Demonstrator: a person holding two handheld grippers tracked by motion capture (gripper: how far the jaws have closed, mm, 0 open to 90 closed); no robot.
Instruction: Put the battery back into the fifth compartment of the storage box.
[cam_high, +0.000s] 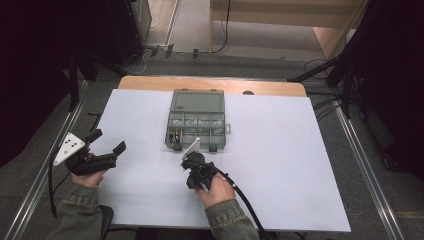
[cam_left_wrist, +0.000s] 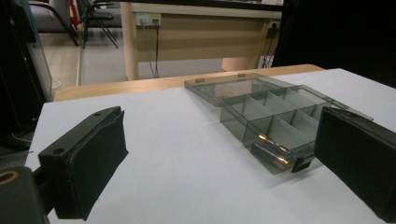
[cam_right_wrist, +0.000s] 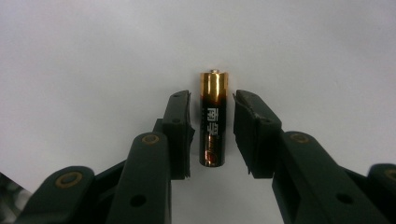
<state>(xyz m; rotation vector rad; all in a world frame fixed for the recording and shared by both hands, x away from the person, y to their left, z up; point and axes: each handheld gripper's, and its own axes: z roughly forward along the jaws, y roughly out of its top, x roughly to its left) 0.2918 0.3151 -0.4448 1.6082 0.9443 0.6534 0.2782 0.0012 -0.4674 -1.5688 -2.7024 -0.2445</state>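
A black-and-gold AA battery (cam_right_wrist: 214, 119) lies on the white sheet between the two black jaws of my right gripper (cam_right_wrist: 212, 97), its gold end pointing away. A thin gap shows on each side of it, so the pads do not press. In the high view the right gripper (cam_high: 193, 162) points down just in front of a grey clear organizer box (cam_high: 170, 131). The box's lid (cam_high: 197, 101) lies flat behind it. My left gripper (cam_high: 107, 141) rests at the table's left, jaws wide open and bare (cam_left_wrist: 217, 140), facing the box (cam_left_wrist: 243, 127), where batteries (cam_left_wrist: 272, 150) lie in a near corner compartment.
A white sheet (cam_high: 280, 165) covers the wooden table, with open room to the right and front. Cables trail from both grippers toward the near edge. A wooden desk (cam_left_wrist: 196, 32) and dark stands stand beyond the far edge.
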